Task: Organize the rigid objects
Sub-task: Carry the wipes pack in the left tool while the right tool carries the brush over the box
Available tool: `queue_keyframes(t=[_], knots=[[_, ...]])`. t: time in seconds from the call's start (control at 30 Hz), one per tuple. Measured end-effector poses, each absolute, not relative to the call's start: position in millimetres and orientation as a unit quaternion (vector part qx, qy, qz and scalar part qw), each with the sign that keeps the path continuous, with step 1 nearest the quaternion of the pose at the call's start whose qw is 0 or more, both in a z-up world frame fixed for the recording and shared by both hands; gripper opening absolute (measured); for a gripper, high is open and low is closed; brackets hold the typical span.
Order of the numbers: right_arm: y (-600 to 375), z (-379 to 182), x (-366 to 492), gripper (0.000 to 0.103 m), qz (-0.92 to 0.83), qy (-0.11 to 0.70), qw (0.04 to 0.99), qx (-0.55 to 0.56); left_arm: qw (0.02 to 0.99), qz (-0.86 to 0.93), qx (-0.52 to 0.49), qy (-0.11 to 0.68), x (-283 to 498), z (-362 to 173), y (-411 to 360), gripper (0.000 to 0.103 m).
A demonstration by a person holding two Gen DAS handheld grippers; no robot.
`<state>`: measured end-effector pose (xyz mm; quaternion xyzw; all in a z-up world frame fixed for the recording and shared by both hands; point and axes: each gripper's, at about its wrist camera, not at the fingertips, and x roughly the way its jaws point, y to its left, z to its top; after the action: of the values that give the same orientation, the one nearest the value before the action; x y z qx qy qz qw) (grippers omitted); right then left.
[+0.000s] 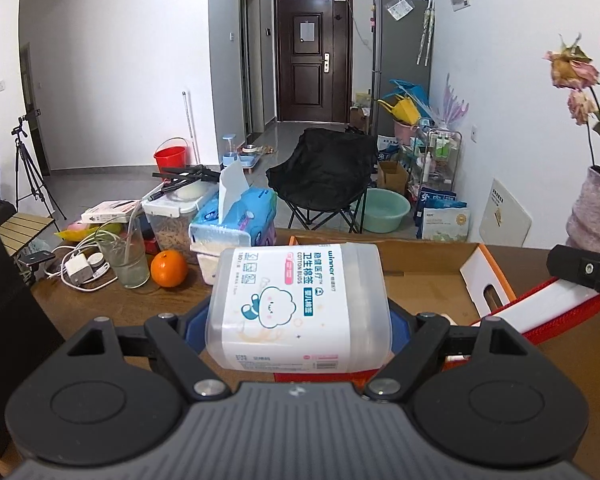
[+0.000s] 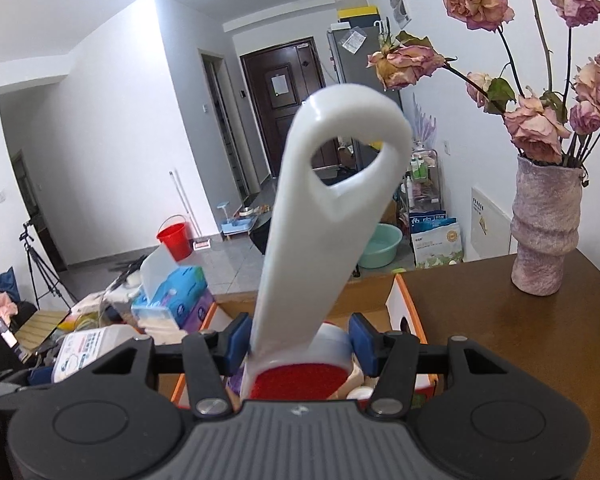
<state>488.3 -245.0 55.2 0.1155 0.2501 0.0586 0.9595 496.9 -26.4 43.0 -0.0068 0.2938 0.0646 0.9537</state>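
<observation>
- L gripper (image 1: 299, 326): my jaws stand wide, blue pads clamped on the sides of the cotton-bud box (image 1: 300, 304), lower centre of frame. Box held clear of the table (image 1: 572, 360), label up.
- R gripper (image 2: 298, 342): jaws part-closed on the lint brush (image 2: 300, 384), lower centre; white handle (image 2: 324, 208) sticks up through mid-frame, red pad nearest the cam.
- Cardboard bin (image 1: 420, 268) sits just beyond both loads, centre-right; looks like the drop spot, my guess.
- Risk: box is smooth plastic w/ rounded sides, could slip or twist out if I tilt further.
- Risk: long handle swings wide; vase (image 2: 548, 232) at right w/ dried roses could get knocked.
- Risk: both grippers near each other over the bin, may collide.
</observation>
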Motion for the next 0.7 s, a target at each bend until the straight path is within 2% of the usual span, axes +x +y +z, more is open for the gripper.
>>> queue_keyframes(t=[0.7], knots=[[-260, -3, 587, 0.053, 0.018, 0.279, 0.949, 0.148, 0.946, 0.078, 0.008, 0.315, 596, 14, -45, 0.083]])
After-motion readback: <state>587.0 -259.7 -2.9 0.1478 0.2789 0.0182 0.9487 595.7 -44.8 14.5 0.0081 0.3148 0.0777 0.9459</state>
